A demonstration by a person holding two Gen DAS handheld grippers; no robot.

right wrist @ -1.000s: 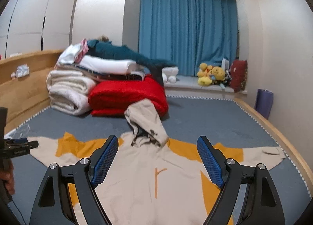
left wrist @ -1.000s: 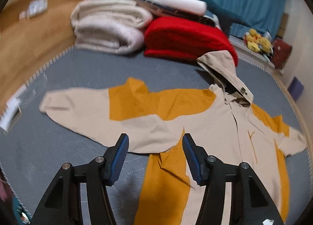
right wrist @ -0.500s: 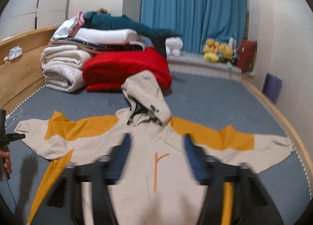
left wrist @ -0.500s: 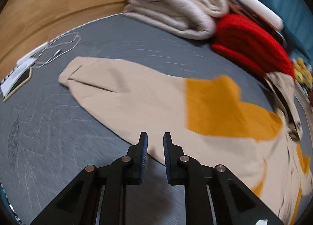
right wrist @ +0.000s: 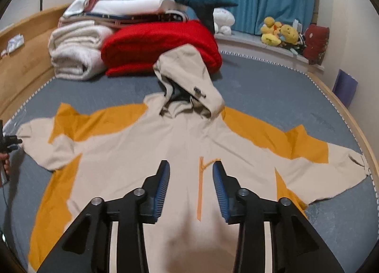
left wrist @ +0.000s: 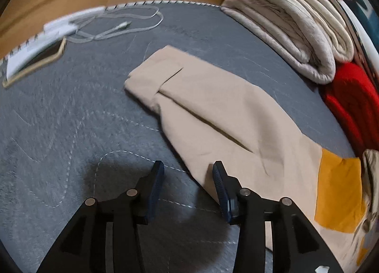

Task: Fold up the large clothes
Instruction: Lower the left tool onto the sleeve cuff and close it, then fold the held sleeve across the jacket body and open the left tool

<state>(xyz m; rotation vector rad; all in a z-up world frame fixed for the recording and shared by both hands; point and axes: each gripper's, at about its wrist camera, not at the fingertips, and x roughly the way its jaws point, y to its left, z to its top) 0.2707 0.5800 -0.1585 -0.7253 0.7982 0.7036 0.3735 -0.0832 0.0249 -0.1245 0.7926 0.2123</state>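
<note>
A beige and orange hooded jacket (right wrist: pixel 132 152) lies spread flat, front up, on the grey bed, sleeves out to both sides. Its left sleeve (left wrist: pixel 213 116) fills the left wrist view, cuff pointing toward the wooden bed frame. My left gripper (left wrist: pixel 188 172) is open and empty, low over the bed at the sleeve's near edge, the right finger over the cloth. It also shows at the far left of the right wrist view (right wrist: pixel 10 141). My right gripper (right wrist: pixel 190 173) is open and empty above the jacket's chest, astride the orange zip (right wrist: pixel 200 190).
Folded white blankets (right wrist: pixel 75 57) and a red blanket (right wrist: pixel 163 43) are stacked at the bed's head, just beyond the hood (right wrist: pixel 187 76). A phone, notebook (left wrist: pixel 30 57) and charging cable (left wrist: pixel 123 26) lie near the sleeve cuff. Plush toys (right wrist: pixel 279 31) sit on the far ledge.
My left gripper has swung left toward the sleeve's cuff end, closing on the way and opening again now. My right gripper has narrowed from wide open and dropped closer over the chest.
</note>
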